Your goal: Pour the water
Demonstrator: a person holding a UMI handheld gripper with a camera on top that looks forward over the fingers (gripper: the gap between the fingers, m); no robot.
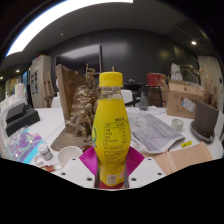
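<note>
A yellow bottle (111,125) with a yellow cap and a printed label stands upright between my gripper's (111,165) fingers, filling the middle of the view. The pink pads (89,160) press against both sides of the bottle's lower part. The bottle appears held above the white table (45,125), with its base hidden by the gripper body. No cup or receiving vessel can be made out for sure.
The table is cluttered: a brown paper bag (72,100) behind the bottle on the left, a plastic-wrapped package (155,130) on the right, cardboard boxes (183,97) far right, a small white cup (69,154) and a black device (18,116) at the left.
</note>
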